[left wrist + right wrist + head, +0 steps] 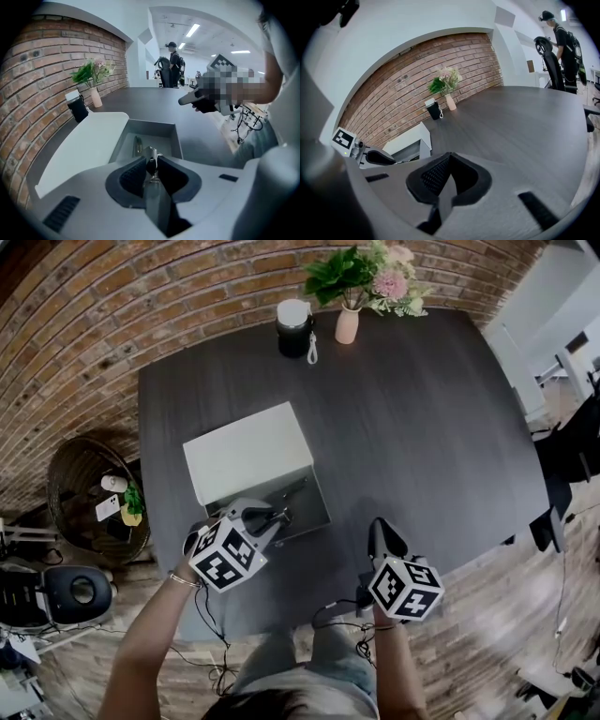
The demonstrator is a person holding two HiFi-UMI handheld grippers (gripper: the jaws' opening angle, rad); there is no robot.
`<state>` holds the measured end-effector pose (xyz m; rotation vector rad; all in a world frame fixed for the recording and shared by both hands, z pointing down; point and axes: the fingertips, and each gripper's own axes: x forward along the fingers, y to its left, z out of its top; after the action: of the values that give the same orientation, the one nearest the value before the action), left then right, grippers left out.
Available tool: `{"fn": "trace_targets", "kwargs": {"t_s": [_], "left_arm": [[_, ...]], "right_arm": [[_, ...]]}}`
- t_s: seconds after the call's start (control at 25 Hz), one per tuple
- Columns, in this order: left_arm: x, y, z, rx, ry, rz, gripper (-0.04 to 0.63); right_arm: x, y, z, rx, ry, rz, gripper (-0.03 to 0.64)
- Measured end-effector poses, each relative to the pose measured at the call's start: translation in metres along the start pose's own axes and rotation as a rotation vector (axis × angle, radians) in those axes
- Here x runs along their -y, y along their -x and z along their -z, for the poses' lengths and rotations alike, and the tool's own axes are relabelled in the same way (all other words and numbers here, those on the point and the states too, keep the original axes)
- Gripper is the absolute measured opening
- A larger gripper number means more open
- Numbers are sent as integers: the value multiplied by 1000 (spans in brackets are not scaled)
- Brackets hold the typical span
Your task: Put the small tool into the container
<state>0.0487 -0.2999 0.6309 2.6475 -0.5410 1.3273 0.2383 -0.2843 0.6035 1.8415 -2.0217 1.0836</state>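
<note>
A white box container (248,457) lies on the dark table (412,427), its grey open compartment (314,507) facing me. A slim dark tool (293,491) lies inside that compartment, and shows as the slim tool (138,145) in the left gripper view. My left gripper (278,517) is at the compartment's near edge, shut on a small metal tool (151,163) that sticks out between the jaws (151,157). My right gripper (379,526) hovers to the right of the box, shut with nothing in it (449,161). From it I see the container (410,140) and the left gripper (370,155).
A black cylinder with a white top (294,327) and a vase of flowers (348,322) stand at the table's far edge. A wicker basket (94,498) sits on the floor at left. A person (173,63) stands far off beside office chairs.
</note>
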Motion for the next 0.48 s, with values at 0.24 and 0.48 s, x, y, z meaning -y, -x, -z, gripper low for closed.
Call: {"fn": "trace_targets", "kwargs": {"t_s": [0.24, 0.48], "left_arm": [[5, -3, 1, -10, 39, 53, 80], [13, -9, 2, -20, 83, 112, 87]], "right_arm": [[4, -1, 1, 2, -7, 6, 1], [5, 0, 2, 1, -7, 9, 0]]}}
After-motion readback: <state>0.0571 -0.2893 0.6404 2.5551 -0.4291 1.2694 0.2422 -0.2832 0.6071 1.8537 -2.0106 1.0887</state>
